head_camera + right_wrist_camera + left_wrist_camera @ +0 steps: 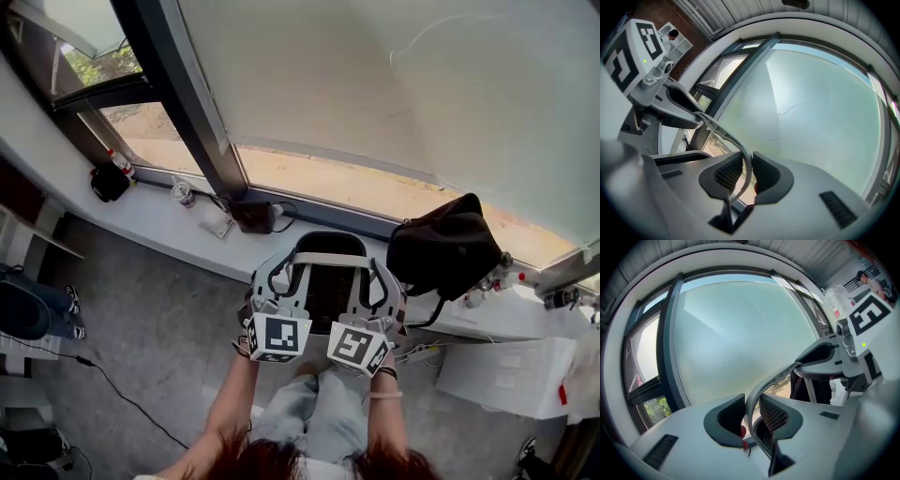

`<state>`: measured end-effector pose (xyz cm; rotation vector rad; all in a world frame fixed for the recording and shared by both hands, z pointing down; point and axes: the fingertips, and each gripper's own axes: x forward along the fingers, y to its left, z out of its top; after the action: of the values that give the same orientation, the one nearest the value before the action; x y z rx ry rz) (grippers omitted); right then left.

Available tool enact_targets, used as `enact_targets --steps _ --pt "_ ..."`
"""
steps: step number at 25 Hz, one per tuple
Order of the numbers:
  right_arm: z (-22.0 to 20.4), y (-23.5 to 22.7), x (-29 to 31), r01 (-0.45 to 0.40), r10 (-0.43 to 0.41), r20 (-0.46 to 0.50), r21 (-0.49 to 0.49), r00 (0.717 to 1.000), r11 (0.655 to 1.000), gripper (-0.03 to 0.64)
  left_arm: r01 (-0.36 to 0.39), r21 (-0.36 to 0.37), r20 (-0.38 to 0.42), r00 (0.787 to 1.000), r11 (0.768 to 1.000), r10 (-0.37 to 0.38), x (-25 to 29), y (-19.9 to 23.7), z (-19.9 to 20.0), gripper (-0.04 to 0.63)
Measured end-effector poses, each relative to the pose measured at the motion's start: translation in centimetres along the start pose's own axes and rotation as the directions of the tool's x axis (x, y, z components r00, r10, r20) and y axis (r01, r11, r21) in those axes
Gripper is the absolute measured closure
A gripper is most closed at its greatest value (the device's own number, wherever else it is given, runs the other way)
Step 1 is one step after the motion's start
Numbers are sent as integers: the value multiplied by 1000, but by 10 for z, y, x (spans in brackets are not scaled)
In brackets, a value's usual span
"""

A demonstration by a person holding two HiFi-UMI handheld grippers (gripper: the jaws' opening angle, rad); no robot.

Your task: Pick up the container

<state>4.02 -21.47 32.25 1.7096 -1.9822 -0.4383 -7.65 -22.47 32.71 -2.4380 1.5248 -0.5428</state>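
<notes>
Grey-rimmed black container hangs between the claws: left claw pinches its left rim, right claw its right rim.

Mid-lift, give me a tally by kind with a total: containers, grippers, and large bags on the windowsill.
Container: 1
Grippers: 2, left gripper and right gripper, both clamped on its handle
Black bag on the sill: 1
Total: 4
</notes>
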Motion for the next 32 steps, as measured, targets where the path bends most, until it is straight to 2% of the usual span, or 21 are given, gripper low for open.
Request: enact_targets --steps 15,32 --pt "66 -45 -49 96 -96 70 4 993 995 537 26 51 66 997 998 -29 -44 14 80 497" --pt "104 -92 -110 79 -81 161 17 984 997 537 -22 50 124 992 998 15 -91 -2 151 497"
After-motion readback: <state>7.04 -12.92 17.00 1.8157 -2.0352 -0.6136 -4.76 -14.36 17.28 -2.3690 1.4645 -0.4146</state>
